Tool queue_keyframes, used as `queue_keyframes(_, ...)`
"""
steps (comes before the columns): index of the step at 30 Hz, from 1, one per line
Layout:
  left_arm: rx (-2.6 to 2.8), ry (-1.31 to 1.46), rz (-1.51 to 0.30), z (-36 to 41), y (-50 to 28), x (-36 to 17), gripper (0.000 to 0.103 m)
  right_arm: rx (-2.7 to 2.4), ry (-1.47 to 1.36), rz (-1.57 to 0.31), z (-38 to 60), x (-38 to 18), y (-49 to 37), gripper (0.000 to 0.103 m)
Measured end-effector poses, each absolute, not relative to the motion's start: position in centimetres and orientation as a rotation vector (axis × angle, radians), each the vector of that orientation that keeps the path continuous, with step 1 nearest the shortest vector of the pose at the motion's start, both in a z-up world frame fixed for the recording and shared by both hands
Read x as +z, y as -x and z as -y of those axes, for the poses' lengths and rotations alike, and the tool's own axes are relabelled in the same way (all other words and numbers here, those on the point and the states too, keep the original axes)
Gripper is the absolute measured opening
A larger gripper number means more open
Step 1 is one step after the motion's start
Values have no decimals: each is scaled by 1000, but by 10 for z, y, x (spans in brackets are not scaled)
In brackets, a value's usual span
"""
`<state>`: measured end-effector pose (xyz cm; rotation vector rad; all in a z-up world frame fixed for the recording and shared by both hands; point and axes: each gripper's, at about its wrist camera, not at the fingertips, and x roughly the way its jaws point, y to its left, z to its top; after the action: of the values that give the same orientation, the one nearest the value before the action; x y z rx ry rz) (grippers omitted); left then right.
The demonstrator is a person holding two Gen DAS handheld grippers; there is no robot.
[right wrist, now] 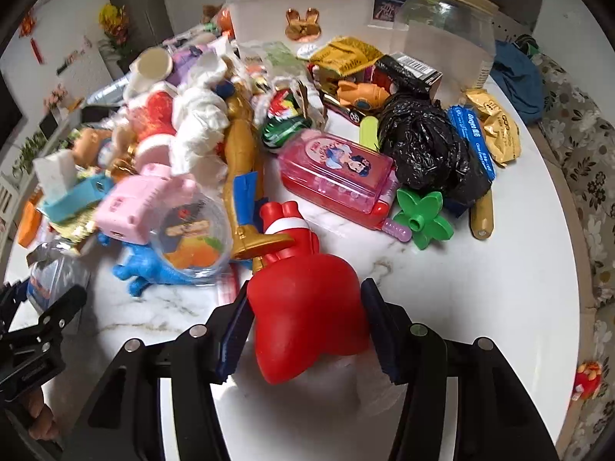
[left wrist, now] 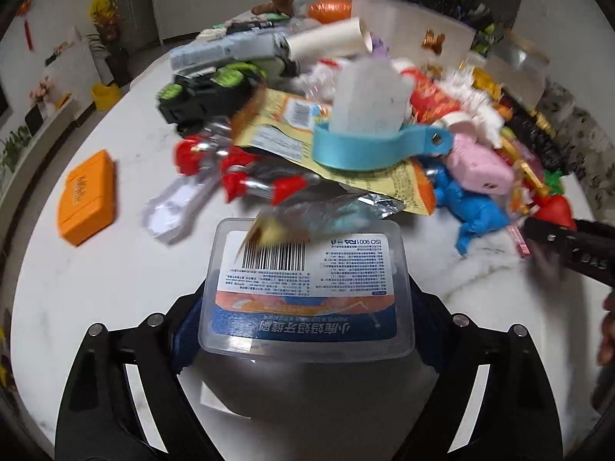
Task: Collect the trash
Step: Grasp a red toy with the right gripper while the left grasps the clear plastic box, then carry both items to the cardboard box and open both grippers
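The clear plastic box [left wrist: 307,288] with the blue and white label sits in the lower middle of the left wrist view, between the jaws of the left gripper [left wrist: 305,330]. The jaws stand almost fully wide and their blue pads are at the two sides of the box; I judge that they hold it, but a press I cannot see clearly. A small scrap [left wrist: 265,230] is blurred above the far edge of the box, so it is perhaps falling into it or beside it.

In the right wrist view, the right gripper [right wrist: 307,326] has its jaws about half open and closed on a red rubber toy [right wrist: 307,307], low in the middle of the frame.

Risks, as I judge them: the box is smooth and wide, so it can slip or tilt and spill what is collected. The red toy looks like a toy, not trash, so it can go to the wrong place. The pile [right wrist: 238,134] on the white bench [right wrist: 480,269] is dense, and the blue dinosaur [right wrist: 153,269] and the clear cup [right wrist: 192,238] lie just beside the toy, so they can be dragged along.
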<state>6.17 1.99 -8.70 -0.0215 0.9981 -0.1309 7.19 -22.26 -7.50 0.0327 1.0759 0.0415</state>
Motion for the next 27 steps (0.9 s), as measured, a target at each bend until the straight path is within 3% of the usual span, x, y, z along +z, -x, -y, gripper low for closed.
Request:
queue_keyframes(11,-345,-51,-809,-36,73,35,85,201,-90,-962,215,11,27,53)
queue_keyframes(17,-376,-132,-830,-22,138,25,85,279,-47,-969,210,28,110,52)
queue_keyframes(27,-428,-196,-967,-10,213,-28,85,386,-95,-1140,204,-17,226,52)
